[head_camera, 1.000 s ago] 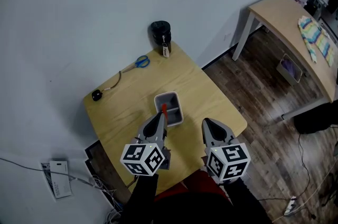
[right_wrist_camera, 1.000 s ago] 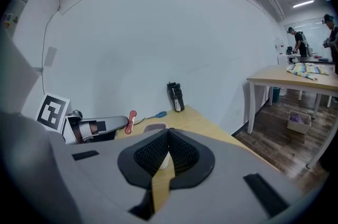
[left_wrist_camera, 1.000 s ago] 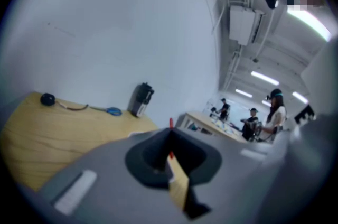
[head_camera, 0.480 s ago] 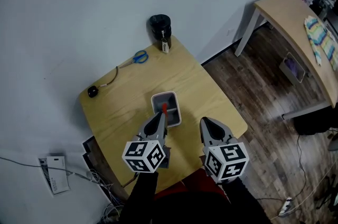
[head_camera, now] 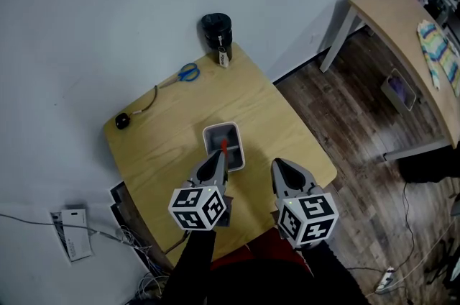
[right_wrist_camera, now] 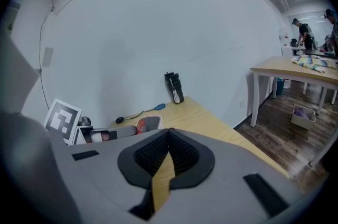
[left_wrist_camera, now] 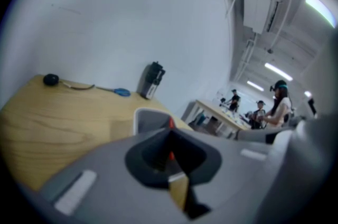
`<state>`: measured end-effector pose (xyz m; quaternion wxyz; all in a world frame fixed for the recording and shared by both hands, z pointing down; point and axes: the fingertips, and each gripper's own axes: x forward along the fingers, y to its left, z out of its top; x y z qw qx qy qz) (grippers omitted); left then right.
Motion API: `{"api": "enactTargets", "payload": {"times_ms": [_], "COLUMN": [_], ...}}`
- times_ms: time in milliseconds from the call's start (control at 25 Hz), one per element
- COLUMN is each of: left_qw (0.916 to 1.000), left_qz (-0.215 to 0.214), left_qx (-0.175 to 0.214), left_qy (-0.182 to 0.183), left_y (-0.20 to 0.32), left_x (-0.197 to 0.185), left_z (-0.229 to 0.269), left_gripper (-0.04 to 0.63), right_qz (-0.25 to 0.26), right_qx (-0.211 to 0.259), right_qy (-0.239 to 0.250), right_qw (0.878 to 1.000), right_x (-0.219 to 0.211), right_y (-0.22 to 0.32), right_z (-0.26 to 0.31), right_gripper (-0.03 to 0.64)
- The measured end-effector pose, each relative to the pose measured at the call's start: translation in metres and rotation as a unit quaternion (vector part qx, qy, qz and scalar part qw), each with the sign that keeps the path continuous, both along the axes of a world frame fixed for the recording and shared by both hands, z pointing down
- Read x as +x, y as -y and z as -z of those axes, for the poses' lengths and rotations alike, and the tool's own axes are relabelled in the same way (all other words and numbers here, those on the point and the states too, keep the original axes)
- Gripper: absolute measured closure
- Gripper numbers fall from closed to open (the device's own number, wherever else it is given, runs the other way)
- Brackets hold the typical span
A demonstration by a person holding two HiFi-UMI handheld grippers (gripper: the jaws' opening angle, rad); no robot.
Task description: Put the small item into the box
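Observation:
A small grey box [head_camera: 220,135] stands open in the middle of the round-cornered wooden table [head_camera: 259,109]. My left gripper [head_camera: 223,155] is shut on a small red item [head_camera: 223,146], which it holds over the box's near end. In the left gripper view the red item [left_wrist_camera: 171,123] shows just past the closed jaws, with the box [left_wrist_camera: 149,119] right behind it. My right gripper [head_camera: 276,167] hangs shut and empty to the right of the box, above the table's near edge. The right gripper view shows the box [right_wrist_camera: 152,122] and the red item [right_wrist_camera: 140,126] to its left.
A black bottle [head_camera: 215,31] with a tag stands at the table's far edge by the wall. Blue scissors [head_camera: 188,72] and a black cable with a round end [head_camera: 122,121] lie at the far left. A second table [head_camera: 402,16] stands to the right on the wooden floor.
The head view has drifted a little. My left gripper still holds the red item over the box's near end, and my right gripper has kept its place.

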<state>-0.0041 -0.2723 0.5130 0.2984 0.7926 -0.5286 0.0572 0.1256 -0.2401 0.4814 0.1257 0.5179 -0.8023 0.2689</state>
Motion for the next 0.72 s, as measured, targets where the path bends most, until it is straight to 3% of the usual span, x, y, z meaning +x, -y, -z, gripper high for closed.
{"api": "enactTargets", "payload": {"times_ms": [720], "left_qw": [0.9993], "left_qz": [0.002], "left_qx": [-0.030], "left_qy": [0.022], "left_y": [0.003], "left_x": [0.004], "left_z": [-0.021], "left_gripper": [0.591], "right_qz": [0.016], "right_qx": [-0.018], "right_qy": [-0.004], "right_qw": [1.000], "right_x": [-0.005], "right_y": [0.003], "right_z": [-0.013], "right_gripper": [0.609]}}
